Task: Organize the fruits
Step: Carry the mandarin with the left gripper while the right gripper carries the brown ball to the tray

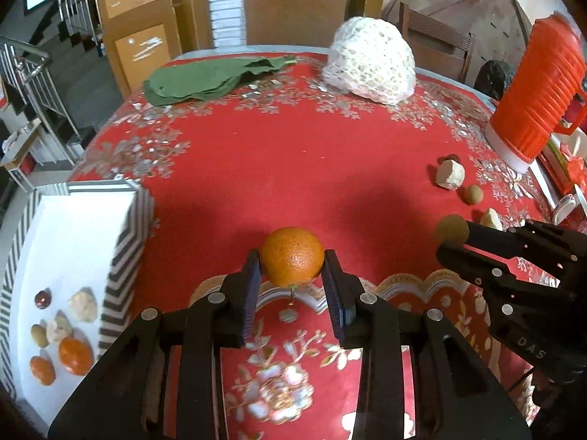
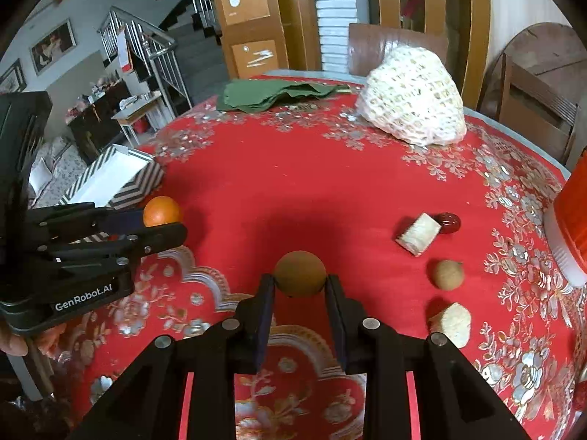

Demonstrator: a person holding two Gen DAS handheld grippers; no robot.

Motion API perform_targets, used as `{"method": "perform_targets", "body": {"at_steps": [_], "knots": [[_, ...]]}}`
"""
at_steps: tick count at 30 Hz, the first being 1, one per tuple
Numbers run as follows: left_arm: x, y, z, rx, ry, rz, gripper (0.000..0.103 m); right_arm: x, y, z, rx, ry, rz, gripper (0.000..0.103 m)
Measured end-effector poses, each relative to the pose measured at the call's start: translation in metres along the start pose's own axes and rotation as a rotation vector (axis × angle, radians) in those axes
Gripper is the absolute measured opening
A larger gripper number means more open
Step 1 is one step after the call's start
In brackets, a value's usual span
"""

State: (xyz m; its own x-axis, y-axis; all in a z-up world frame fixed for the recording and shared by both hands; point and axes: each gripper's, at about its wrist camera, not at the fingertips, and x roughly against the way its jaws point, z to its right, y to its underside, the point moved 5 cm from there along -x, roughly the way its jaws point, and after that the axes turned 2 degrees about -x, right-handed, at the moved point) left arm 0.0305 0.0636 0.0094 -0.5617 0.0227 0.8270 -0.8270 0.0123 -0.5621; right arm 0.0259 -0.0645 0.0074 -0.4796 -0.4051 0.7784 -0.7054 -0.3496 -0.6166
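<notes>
Orange, round and dimpled, the mandarin (image 1: 292,256) sits pinched between the left gripper (image 1: 292,275) pads above the red tablecloth (image 1: 293,168); the right gripper (image 2: 299,286) is clamped on a brown, matte, round fruit (image 2: 300,273), probably a longan. Both grips are only at the fingertips, so a jolt toward the striped white box (image 1: 128,242) could roll either fruit free.

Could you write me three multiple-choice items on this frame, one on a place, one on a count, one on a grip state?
1. Where is the striped box?
A. At the table's left edge
B. Beside the orange jug
C. Under the white net

2. How many orange fruits lie inside that box?
A. None
B. Two
C. Five

3. What is the left gripper doing?
A. Standing open and empty
B. Shut on an orange
C. Shut on green cloth

Answers: 1 A, it sits left of both grippers. 2 B, two show in its near corner. 3 B, both fingers press the fruit's sides.
</notes>
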Motion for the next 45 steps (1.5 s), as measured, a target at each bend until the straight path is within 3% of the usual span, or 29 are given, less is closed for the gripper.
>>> {"method": "perform_targets", "body": {"at_steps": [25, 45], "knots": [[0.045, 0.03, -0.084, 0.101, -0.067, 0.065, 0.032, -0.011, -0.013, -0.121, 0.204, -0.093, -0.014, 0.027], [0.065, 0.05, -0.141, 0.184, -0.1, 0.076, 0.032, -0.026, -0.027, -0.194, 0.326, -0.15, -0.027, 0.027]]}}
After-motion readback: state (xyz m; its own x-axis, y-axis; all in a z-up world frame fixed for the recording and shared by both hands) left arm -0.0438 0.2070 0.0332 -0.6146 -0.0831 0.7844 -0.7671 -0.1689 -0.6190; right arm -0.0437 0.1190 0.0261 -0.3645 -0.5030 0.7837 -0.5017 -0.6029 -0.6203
